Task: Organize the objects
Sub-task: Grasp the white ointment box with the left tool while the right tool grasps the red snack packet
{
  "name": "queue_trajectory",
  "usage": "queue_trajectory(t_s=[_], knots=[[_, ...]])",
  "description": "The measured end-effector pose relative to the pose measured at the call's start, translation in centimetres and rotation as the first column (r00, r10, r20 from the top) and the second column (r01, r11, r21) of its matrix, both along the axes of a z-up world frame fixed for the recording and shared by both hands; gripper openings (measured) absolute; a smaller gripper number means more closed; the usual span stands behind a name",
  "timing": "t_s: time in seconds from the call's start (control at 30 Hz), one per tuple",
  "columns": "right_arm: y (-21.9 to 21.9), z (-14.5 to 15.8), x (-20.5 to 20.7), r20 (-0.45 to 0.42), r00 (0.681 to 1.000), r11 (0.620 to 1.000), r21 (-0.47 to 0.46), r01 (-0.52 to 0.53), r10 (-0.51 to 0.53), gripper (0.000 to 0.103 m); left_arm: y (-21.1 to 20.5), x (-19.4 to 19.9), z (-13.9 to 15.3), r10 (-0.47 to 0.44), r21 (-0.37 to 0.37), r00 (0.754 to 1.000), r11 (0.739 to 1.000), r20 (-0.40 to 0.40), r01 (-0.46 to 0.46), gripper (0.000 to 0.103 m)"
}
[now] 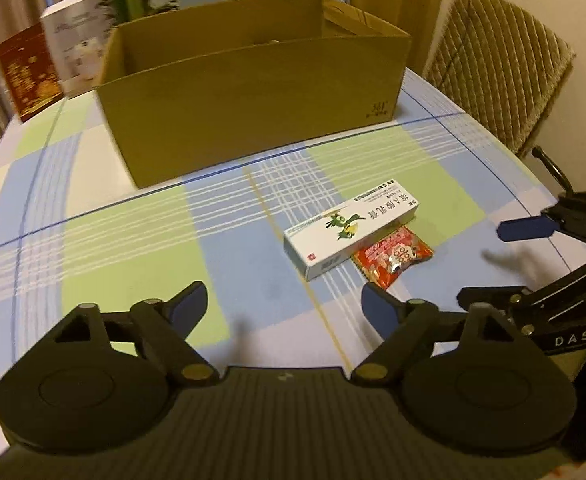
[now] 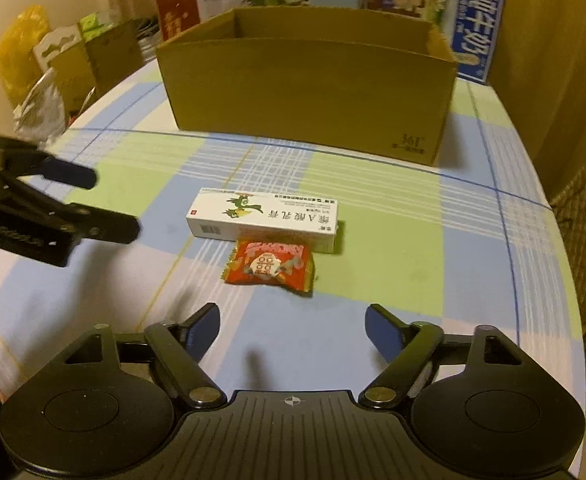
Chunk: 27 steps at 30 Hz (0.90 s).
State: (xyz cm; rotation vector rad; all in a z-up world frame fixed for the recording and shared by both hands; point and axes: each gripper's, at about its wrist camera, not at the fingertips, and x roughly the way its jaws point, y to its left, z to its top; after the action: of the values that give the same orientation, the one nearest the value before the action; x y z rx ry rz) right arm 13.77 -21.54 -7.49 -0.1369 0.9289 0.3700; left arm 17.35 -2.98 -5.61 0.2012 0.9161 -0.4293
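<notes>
Because the cardboard box [image 2: 309,92] stands open-topped at the far side of the checked tablecloth [image 2: 473,280], it looks like the intended container. In front of the box lies the white carton [image 2: 263,222], and touching the carton's near edge is the red snack packet [image 2: 271,266]. The right gripper [image 2: 293,328] hovers short of the packet, jaws spread wide and empty, probably lined up to take it. The left gripper [image 1: 283,304] waits likewise, wide apart, holding nothing.
</notes>
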Motion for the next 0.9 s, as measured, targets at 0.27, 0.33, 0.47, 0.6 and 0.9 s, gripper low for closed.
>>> queue_trajectory(t_s=[0.27,0.33,0.47,0.6,0.9], knots=[[0.0,-1.7,2.0,-0.006,1.0,1.0,-0.012,-0.026,0.026,0.074,-3.7,3.5,-2.6,-0.174,0.075,0.985,0.982,-0.012,0.174,0.071],[-0.1,-2.0,2.3,-0.009,1.0,1.0,-0.01,-0.028,0.028,0.074,-4.6,4.4,-3.2,-0.211,0.094,0.977,0.973,-0.021,0.212,0.066],[0.0,-2.3,2.7,-0.008,0.999,0.999,-0.013,-0.041,0.041,0.073,-5.5,5.7,-4.3,-0.248,0.099,0.967,0.963,-0.051,0.252,0.056],[0.3,-2.5,2.9,0.016,0.998,0.997,-0.034,-0.065,0.066,0.073,-5.2,6.1,-4.7,-0.234,0.079,0.97,0.968,-0.063,0.239,0.051],[2.9,-3.3,3.9,0.065,0.956,0.943,-0.193,-0.271,0.288,0.073,-0.8,3.8,-4.1,-0.034,0.04,0.995,0.998,-0.092,0.038,0.047]])
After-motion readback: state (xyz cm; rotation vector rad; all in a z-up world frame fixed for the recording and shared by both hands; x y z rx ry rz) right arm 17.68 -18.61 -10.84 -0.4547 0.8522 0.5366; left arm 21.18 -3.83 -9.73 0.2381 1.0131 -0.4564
